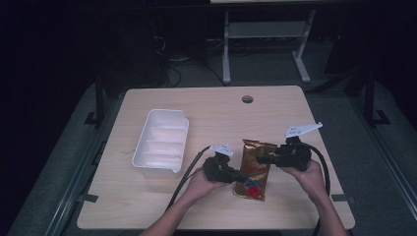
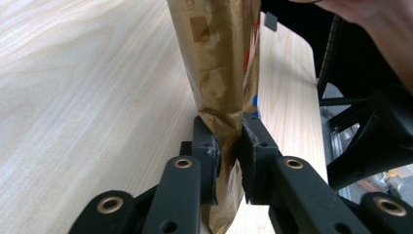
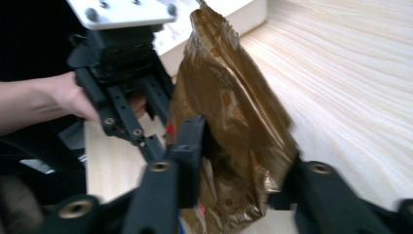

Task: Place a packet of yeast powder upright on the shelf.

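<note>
A gold foil snack bag (image 1: pixel 253 167) is held just above the wooden table (image 1: pixel 216 110), between my two grippers. My left gripper (image 1: pixel 241 175) comes from the left and pinches the bag's lower left edge. In the left gripper view its jaws (image 2: pixel 229 134) are shut tight on the crumpled foil of the bag (image 2: pixel 219 63). My right gripper (image 1: pixel 260 159) reaches in from the right at the bag's upper half. In the right gripper view its jaws (image 3: pixel 243 148) straddle the bag (image 3: pixel 229 107), with foil touching both pads. The left gripper (image 3: pixel 156 126) shows behind it there.
A white plastic tray (image 1: pixel 142 142) with dividers stands on the table's left half, close to the left hand. A round cable hole (image 1: pixel 247 99) sits near the far edge. Bare wood lies at the front and far right. Cables trail from both grippers toward the near edge.
</note>
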A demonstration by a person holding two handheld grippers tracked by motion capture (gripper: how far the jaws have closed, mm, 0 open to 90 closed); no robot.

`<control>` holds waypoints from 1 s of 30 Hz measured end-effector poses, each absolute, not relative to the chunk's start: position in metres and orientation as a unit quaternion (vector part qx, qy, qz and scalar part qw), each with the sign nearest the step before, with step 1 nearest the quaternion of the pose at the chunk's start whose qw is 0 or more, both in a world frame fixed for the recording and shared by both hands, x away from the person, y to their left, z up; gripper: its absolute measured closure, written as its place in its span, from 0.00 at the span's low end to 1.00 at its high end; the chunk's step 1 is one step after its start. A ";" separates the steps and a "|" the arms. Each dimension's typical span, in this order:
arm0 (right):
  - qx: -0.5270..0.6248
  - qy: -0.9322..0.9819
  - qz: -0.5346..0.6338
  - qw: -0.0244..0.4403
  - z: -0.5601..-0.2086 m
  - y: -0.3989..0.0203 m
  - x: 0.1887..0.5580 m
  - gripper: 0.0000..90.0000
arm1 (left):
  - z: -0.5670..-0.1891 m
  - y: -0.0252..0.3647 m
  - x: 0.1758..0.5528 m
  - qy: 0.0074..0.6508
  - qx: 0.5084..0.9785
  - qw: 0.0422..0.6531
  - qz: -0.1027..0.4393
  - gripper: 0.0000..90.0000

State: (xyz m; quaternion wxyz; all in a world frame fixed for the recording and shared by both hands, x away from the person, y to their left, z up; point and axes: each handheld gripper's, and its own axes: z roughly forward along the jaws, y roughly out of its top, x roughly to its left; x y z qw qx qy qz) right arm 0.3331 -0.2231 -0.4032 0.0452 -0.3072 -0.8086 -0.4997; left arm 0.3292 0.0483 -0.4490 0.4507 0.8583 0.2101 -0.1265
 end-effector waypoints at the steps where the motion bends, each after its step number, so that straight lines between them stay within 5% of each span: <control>1: -0.306 -0.807 -0.503 0.051 -0.403 -0.223 0.333 0.82 | -0.450 0.049 0.329 0.212 0.859 0.450 -0.121 0.82; 16: -0.307 -0.819 -0.484 0.034 -0.395 -0.215 0.325 0.94 | -0.446 0.063 0.321 0.225 0.864 0.444 -0.070 0.57; 30: -0.320 -0.821 -0.471 -0.042 -0.367 -0.226 0.325 0.95 | -0.444 0.086 0.298 0.223 0.869 0.441 -0.032 0.48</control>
